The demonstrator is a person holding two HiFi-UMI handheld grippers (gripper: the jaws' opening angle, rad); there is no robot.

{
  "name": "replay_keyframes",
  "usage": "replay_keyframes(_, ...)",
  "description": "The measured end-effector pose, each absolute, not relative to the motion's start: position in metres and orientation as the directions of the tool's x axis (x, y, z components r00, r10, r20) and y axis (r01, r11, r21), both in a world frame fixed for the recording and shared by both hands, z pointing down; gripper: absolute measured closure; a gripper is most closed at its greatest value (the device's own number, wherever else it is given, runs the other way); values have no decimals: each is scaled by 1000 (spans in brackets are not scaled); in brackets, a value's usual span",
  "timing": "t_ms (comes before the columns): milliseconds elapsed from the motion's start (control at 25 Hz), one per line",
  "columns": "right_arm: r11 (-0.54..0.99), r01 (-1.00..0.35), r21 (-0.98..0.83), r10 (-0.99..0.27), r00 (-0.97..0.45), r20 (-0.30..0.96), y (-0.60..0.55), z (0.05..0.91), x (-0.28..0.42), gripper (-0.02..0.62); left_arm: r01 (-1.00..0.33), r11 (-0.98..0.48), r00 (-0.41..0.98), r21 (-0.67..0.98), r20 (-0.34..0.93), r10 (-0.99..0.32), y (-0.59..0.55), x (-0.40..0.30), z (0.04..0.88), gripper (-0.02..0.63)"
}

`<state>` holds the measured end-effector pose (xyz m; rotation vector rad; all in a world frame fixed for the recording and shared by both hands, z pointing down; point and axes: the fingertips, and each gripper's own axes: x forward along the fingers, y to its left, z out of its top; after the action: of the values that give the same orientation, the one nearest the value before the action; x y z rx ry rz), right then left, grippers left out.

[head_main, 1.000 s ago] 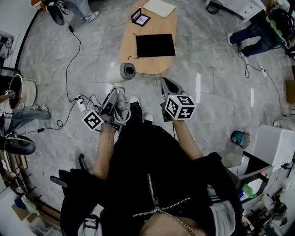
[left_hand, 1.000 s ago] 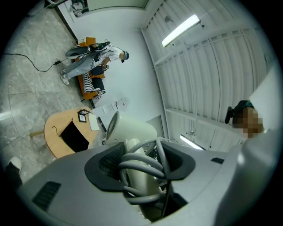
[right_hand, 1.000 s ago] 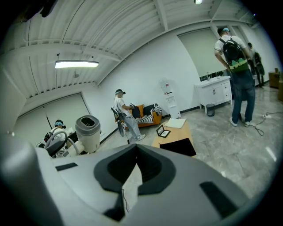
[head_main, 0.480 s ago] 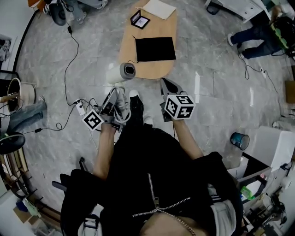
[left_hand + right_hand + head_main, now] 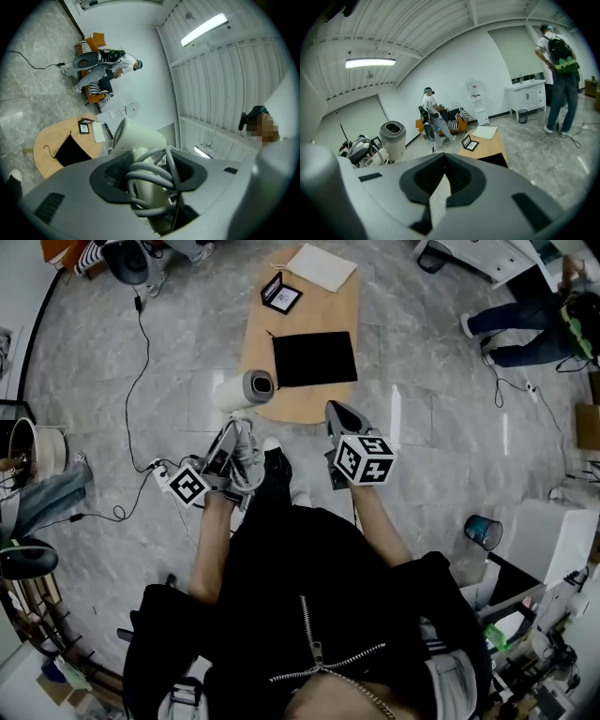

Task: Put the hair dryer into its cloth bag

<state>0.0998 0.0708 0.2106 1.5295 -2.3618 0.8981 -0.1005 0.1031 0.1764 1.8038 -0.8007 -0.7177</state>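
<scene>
A white hair dryer [image 5: 246,390] sticks out ahead of my left gripper [image 5: 234,430], whose jaws are shut on its handle and the grey cord [image 5: 150,176] coiled round it. In the left gripper view the dryer's barrel [image 5: 136,138] rises just past the jaws. The black cloth bag [image 5: 314,358] lies flat on a low wooden table [image 5: 295,397] ahead; it also shows as the bag [image 5: 70,150] and the bag [image 5: 494,161]. My right gripper [image 5: 339,418] is shut and empty, held beside the left one, short of the table's near edge.
On the table's far end lie a small black frame [image 5: 281,293] and a white pad [image 5: 322,259]. Cables [image 5: 141,352] and a power strip [image 5: 161,465] trail on the floor at left. A teal bin [image 5: 484,531] stands right. People [image 5: 525,315] stand at far right.
The table and bag have drawn nearer, sliding down the head view, as I walk toward them. Both grippers keep their pose, the dryer still held.
</scene>
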Motion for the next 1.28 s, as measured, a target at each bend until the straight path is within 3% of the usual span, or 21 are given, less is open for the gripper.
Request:
replay_keyframes(400, 286, -864, -413, -741, -473, 476, 2, 221, 74, 584, -223, -252, 648, 942, -50, -760, 12, -124, 192, 371)
replay_keyframes(920, 271, -891, -364, -692, -444, 569, -57, 260, 31, 578, -172, -264, 688, 949, -76, -722, -63, -163, 213, 373)
replay_keyframes(1280, 282, -897, -341, -620, -442, 649, -73, 316, 27, 512, -212, -269, 704, 939, -44, -708, -89, -170, 255, 373)
